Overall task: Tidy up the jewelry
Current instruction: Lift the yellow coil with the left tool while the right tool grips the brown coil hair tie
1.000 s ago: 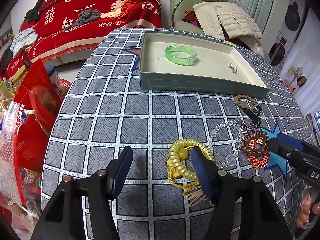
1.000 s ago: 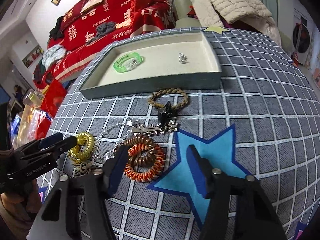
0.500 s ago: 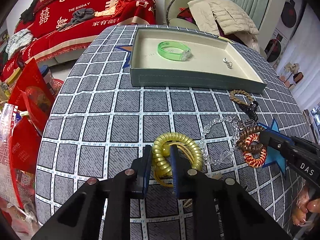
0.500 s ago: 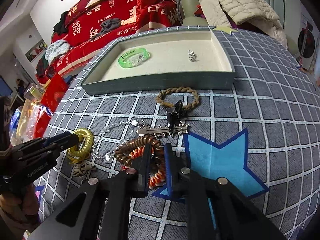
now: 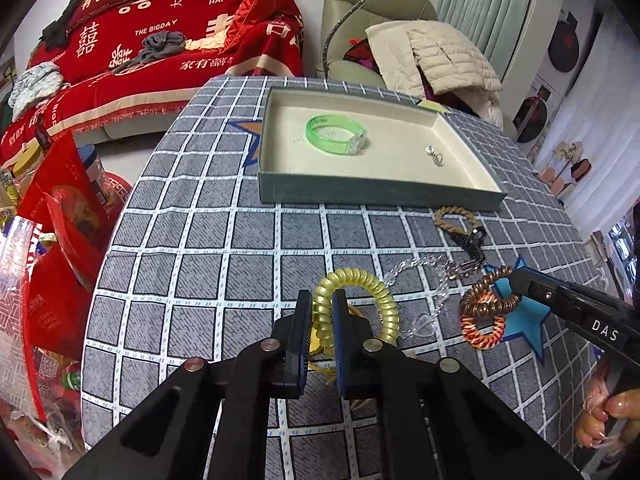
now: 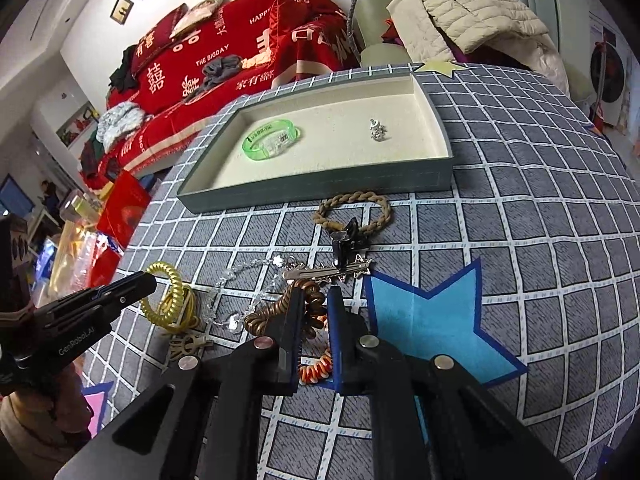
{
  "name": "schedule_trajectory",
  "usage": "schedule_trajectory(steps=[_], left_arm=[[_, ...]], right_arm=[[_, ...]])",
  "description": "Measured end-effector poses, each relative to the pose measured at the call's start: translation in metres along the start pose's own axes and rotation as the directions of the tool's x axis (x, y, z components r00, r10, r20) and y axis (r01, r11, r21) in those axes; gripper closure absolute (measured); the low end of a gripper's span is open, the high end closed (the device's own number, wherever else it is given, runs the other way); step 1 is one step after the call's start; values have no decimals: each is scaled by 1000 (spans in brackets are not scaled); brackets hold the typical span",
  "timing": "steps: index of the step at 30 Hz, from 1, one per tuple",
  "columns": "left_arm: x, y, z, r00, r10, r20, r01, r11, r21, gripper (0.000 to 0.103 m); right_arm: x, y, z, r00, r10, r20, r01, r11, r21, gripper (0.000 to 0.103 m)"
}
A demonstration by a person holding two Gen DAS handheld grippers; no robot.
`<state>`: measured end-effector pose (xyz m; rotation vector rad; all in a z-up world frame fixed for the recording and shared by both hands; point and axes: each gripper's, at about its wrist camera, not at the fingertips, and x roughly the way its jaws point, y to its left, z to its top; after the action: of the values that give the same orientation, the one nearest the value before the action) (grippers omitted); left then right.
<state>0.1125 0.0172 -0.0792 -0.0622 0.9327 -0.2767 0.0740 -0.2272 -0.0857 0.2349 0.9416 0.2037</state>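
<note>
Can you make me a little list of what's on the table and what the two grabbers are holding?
left gripper: shut on the yellow coil band
right gripper: shut on the brown and orange coil band
tray: holds a green bracelet and a small silver charm
loose on the table: braided loop, clear bead chain

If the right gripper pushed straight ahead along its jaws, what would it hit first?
Probably the silver hair clip just beyond the brown coil bracelet that the right gripper pinches; depth is uncertain.
</note>
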Motion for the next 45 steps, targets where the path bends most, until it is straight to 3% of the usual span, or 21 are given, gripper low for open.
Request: schedule_trajectory(steps=[13,20,22,23,24,25,26,28,34,38,40,41,45], left_arm=[[-24,-5,14,997,-22,71,21,1000,13,72],[-26,-6,13,997,-24,72,23,1000,14,72],[-26,-6,13,997,-24,72,23,1000,14,72],[-26,-6,13,997,-24,72,23,1000,15,72],[-26,-6,13,997,-24,71,22,1000,16,72],[-26,-6,13,997,-24,70,23,1000,16,72],[-26,-5,12,997,-23,70,22,1000,15,72],[-27,-5,10,997,-23,69,22,1000,15,72],[-26,-6,7,998,-25,61,24,1000,18,72],[-24,-8,7,998,-23,56,22,1000,17,72],[-23,-7,7,998,-23,54,22,1000,14,72],[-23,-7,7,998,-23,52,22,1000,13,72],[-23,-7,8,998,-25,53,25,1000,10,72]], right_arm=[[-21,-2,10,999,7,42,-8,1000,12,96],[-6,-24,0,997,58,-45,-53,993,103,95],[-3,-28,-4,997,47,-64,-40,994,104,91],[-2,-29,-6,997,40,-70,-33,994,101,80],[-1,-30,-8,997,31,-75,-24,995,94,62],[-2,-32,-10,997,19,-73,-13,996,86,53],[-4,-32,-13,998,2,-68,3,998,69,47],[-5,-33,-16,997,-14,-70,17,999,46,47],[5,-38,-18,995,-1,-101,6,999,52,61],[15,-19,-21,993,-47,-110,42,998,-49,68],[14,-12,-21,992,-65,-106,58,996,-75,77],[14,-10,-21,991,-82,-108,73,994,-87,91],[6,-8,-23,992,-93,-89,86,993,-82,92]])
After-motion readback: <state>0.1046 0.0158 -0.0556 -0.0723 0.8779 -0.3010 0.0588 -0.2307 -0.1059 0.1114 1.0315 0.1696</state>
